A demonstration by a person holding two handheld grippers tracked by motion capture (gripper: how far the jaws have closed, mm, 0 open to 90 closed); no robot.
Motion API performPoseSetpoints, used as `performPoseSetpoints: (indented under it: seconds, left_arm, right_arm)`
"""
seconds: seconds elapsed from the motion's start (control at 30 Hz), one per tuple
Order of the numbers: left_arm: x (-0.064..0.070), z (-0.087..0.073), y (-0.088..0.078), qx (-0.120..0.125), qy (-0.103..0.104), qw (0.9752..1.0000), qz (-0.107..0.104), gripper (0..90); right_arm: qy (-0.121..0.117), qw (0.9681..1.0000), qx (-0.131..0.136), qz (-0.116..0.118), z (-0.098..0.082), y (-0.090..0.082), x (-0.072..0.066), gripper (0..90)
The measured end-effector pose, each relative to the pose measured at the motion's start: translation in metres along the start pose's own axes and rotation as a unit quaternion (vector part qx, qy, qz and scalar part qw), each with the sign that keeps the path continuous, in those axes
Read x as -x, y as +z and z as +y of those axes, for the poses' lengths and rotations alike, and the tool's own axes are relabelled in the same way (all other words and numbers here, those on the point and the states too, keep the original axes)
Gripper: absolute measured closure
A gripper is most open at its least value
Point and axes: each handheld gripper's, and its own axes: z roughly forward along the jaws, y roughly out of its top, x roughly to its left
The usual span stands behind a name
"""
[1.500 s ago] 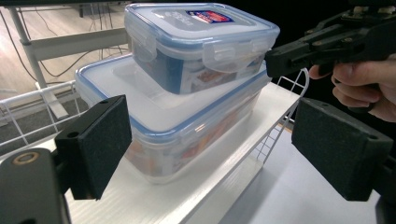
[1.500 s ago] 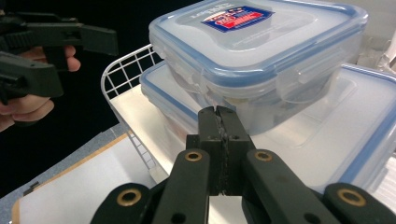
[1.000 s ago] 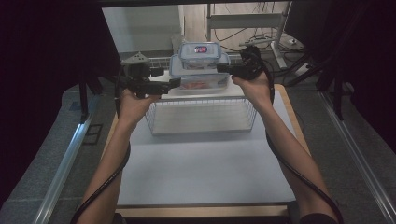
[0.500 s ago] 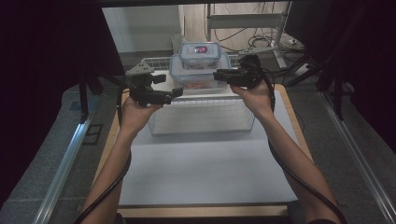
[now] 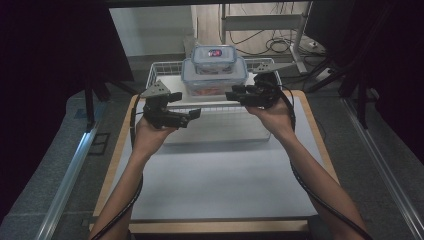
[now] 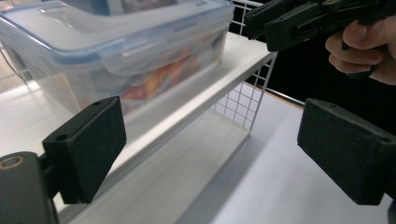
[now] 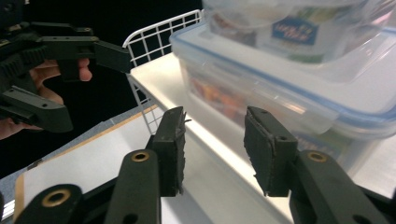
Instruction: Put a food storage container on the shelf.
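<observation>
both grippers have pulled back off the big box and come toward the person, a touch lower than a second ago. back then they sat at the box's two ends; now left gripper hangs out by the left front corner of the rack, and right gripper sits just off the box's right front corner, clear of it.

right gripper's jaws have just been opening, and in the right gripper view the pads stand apart with nothing between them, only the shelf edge beyond. left gripper's jaws are spread wide in the left gripper view, pads far apart, nothing held.

big box sits on the white shelf of the wire rack, toward the back of the table, blue-rimmed lid clipped on, colourful stuff inside. small box is stacked on its lid, label facing up. neither box has shifted since the earlier frames.

around it: rack's wire sides rise at both ends, right by the box's short sides. a white sheet covers the table in front, bare. cables trail back along both forearms. dark curtains on either side, a metal stand and floor cables behind the rack.
</observation>
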Motion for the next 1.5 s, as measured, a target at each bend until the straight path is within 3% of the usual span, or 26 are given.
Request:
performPoseSetpoints:
  seconds: [0.37, 0.83, 1.2, 1.5]
  left_arm:
    - [0.015, -0.019, 0.000, -0.010, 0.010, 0.9999, -0.005, 5.8]
    - [0.030, -0.041, -0.004, -0.027, 0.022, 0.9994, -0.007, 4.0]
    - [0.045, -0.065, -0.009, -0.047, 0.035, 0.9982, 0.008, 2.9]
    - [0.054, -0.088, -0.011, -0.053, 0.024, 0.9982, 0.011, 2.3]
  right_arm:
    - [-0.006, 0.9998, -0.013, 0.011, -0.020, -0.005, -0.014, 44.9]
    - [-0.020, 0.9994, -0.028, 0.006, -0.046, -0.013, -0.025, 31.3]
    - [-0.024, 0.9983, -0.052, -0.012, -0.074, -0.026, -0.032, 18.8]
    - [-0.012, 0.9978, -0.060, -0.024, -0.105, -0.035, -0.033, 10.6]
